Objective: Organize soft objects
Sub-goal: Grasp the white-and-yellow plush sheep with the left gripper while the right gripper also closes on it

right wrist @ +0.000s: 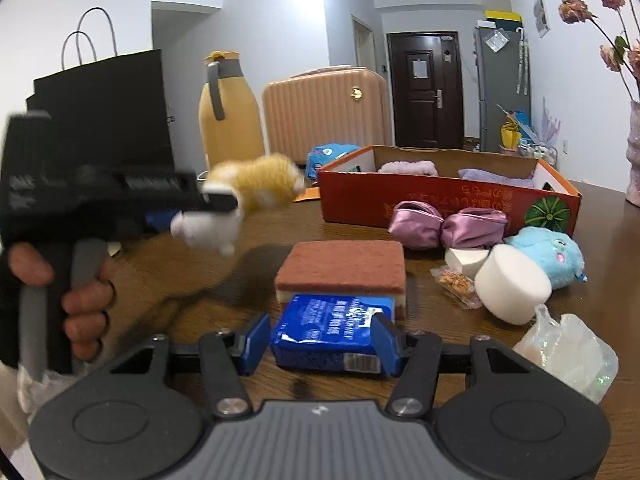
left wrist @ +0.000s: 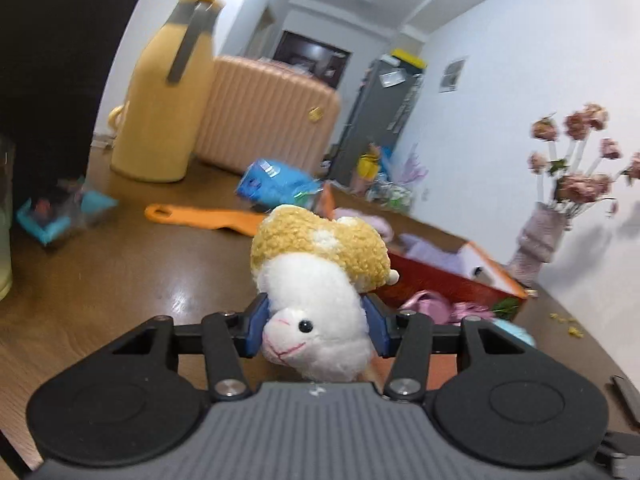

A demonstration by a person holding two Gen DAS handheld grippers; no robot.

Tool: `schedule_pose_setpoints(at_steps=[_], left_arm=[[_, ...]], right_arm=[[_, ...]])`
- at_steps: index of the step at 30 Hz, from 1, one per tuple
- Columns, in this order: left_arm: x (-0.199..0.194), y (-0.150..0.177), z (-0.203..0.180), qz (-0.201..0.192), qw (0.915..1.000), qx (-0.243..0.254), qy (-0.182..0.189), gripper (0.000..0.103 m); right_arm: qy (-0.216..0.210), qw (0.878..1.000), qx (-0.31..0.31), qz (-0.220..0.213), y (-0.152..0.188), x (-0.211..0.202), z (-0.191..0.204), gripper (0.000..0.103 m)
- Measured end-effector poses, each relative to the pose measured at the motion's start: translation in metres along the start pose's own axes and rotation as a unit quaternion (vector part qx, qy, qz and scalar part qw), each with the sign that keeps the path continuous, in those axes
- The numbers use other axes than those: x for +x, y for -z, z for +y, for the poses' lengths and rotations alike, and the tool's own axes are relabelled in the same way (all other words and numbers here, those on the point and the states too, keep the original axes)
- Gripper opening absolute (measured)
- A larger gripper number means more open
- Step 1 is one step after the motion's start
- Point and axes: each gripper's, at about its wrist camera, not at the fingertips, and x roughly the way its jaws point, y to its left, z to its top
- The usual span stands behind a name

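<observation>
Your left gripper (left wrist: 316, 326) squeezed a fluffy white and yellow toy sheep (left wrist: 320, 288) between its blue fingers (left wrist: 256, 326), up above the brown wooden desk (left wrist: 120, 272). Your right gripper (right wrist: 322, 344) pinched a soft blue tissue pack (right wrist: 330, 330) resting on the desk, just before a brown-topped sponge (right wrist: 344, 266).

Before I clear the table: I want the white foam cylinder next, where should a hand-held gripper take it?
Across its curved side, from above. The white foam cylinder lies tilted with one flat end facing the camera, the blue plush close behind it.
</observation>
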Motion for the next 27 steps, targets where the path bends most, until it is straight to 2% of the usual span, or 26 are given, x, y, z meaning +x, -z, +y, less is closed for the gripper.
schedule_pose_setpoints(at_steps=[3, 5, 9, 13, 15, 17, 19, 20, 23, 27], left_arm=[[-0.017, -0.004, -0.017, 0.013, 0.9988, 0.018, 0.044, 0.051], [-0.023, 0.002, -0.031, 0.029, 0.9962, 0.024, 0.078, 0.052], [-0.030, 0.024, -0.057, 0.070, 0.9872, 0.048, 0.135, 0.052], [-0.038, 0.043, -0.065, 0.101, 0.9776, 0.072, 0.170, 0.052], [-0.041, 0.051, -0.063, 0.126, 0.9693, 0.080, 0.196, 0.052], [-0.040, 0.060, -0.061, 0.161, 0.9546, 0.094, 0.232, 0.054], [-0.035, 0.072, -0.062, 0.196, 0.9411, 0.113, 0.251, 0.057], [-0.033, 0.077, -0.064, 0.204, 0.9380, 0.126, 0.250, 0.058], [-0.033, 0.082, -0.064, 0.196, 0.9446, 0.145, 0.220, 0.066], [-0.040, 0.072, -0.047, 0.154, 0.9684, 0.123, 0.152, 0.071]], right_arm=[[0.027, 1.000, -0.009, 0.012, 0.003, 0.004, -0.003, 0.043], [0.047, 0.999, -0.002, 0.002, 0.006, 0.005, -0.014, 0.038], [0.059, 0.997, 0.034, -0.026, 0.005, -0.014, -0.036, 0.040], [0.103, 0.993, 0.052, -0.037, 0.009, -0.039, -0.061, 0.040], [0.111, 0.991, 0.068, -0.044, 0.015, -0.056, -0.076, 0.042], [0.100, 0.990, 0.076, -0.056, 0.018, -0.075, -0.084, 0.042], [0.061, 0.993, 0.079, -0.066, 0.019, -0.087, -0.085, 0.042], [0.038, 0.994, 0.078, -0.069, 0.019, -0.090, -0.083, 0.042], [-0.010, 0.997, 0.061, -0.055, 0.020, -0.085, -0.072, 0.044], [-0.031, 0.999, 0.035, -0.013, 0.028, -0.063, -0.053, 0.045]])
